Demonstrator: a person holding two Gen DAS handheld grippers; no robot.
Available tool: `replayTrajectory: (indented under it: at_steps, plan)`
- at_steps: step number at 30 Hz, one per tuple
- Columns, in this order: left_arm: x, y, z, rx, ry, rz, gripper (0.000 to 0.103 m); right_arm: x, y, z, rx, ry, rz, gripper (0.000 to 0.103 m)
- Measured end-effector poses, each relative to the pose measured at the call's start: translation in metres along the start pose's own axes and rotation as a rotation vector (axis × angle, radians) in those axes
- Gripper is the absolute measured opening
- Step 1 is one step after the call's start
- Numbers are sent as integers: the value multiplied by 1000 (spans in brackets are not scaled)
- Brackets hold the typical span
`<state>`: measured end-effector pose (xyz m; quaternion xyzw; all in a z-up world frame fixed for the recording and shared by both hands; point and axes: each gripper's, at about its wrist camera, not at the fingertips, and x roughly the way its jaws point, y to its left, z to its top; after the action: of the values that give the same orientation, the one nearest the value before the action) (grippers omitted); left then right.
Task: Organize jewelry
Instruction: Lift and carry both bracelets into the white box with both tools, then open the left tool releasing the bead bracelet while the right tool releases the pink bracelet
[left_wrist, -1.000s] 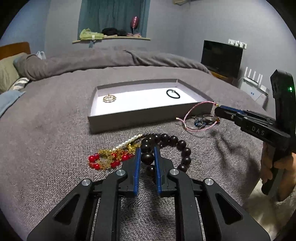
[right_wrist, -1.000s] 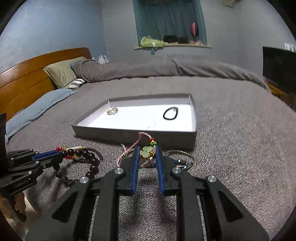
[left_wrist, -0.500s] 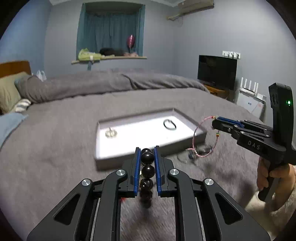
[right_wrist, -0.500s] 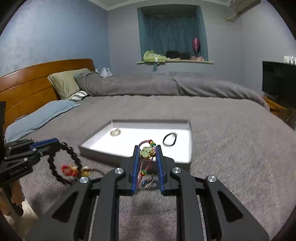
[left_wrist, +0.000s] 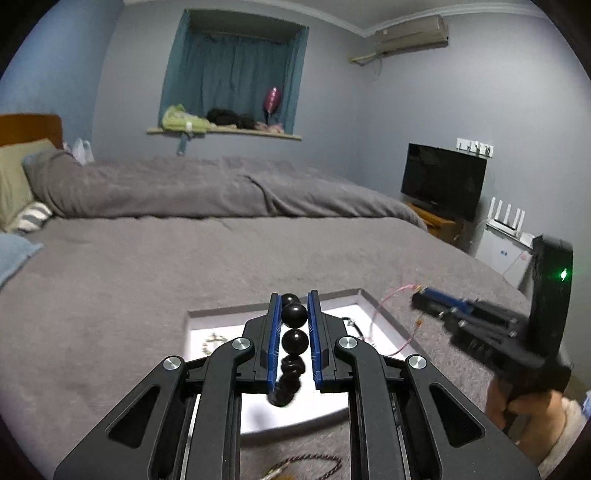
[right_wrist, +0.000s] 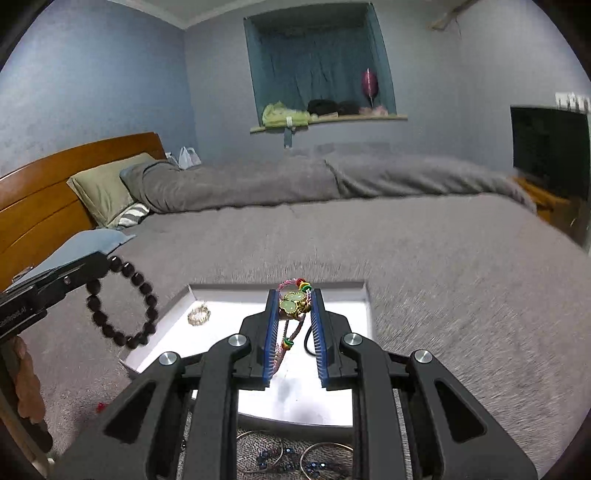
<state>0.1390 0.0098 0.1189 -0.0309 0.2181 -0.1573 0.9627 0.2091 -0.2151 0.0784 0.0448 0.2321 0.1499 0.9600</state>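
Note:
My left gripper (left_wrist: 292, 300) is shut on a dark bead bracelet (left_wrist: 294, 339), which hangs as a loop in the right wrist view (right_wrist: 122, 302) above the tray's left side. My right gripper (right_wrist: 294, 295) is shut on a pink cord bracelet with green charms (right_wrist: 291, 307); its cord also shows in the left wrist view (left_wrist: 388, 301). Both are held above the grey tray (right_wrist: 364, 291), whose white floor holds a small gold ring piece (right_wrist: 198, 315) and a black loop (left_wrist: 352, 326), partly hidden by the fingers.
Thin bangles with blue beads (right_wrist: 291, 458) lie on the grey bedspread in front of the tray. A dark cord with gold (left_wrist: 303, 467) lies below the left gripper. A wooden headboard and pillows (right_wrist: 99, 188) are far left, a TV (left_wrist: 443, 181) at right.
Both grippers have lifted their bracelets off the bedspread and moved forward over the tray. The red and pearl jewelry has dropped out of the left view.

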Motion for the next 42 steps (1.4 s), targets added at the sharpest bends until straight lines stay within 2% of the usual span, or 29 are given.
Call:
replayTrajectory:
  at_steps: [4,7,12,18,24,28,36,42]
  plan:
    - [22,4,-14,-15,48,-35,15,19,-7,-13,11,58,40,17]
    - [33,12,-25,-30,85,-27,15,25,-9,-19,8,92,56,17]
    - [48,44,-46,-66,166,51,15,29,-9,-27,-20,138,20,17]
    - [55,67,-61,-61,227,141,15,40,-9,-37,-67,202,-41,17]
    - [67,72,-71,-53,294,189,15,54,-7,-48,-89,268,-63,17]
    - [75,68,-78,-17,334,213,15,54,-1,-52,-116,277,-74,17]
    - [76,72,-79,-10,343,241,15,54,3,-57,-160,273,-110,17]
    - [77,69,-80,-1,341,257,15,55,-1,-57,-143,269,-107,17]
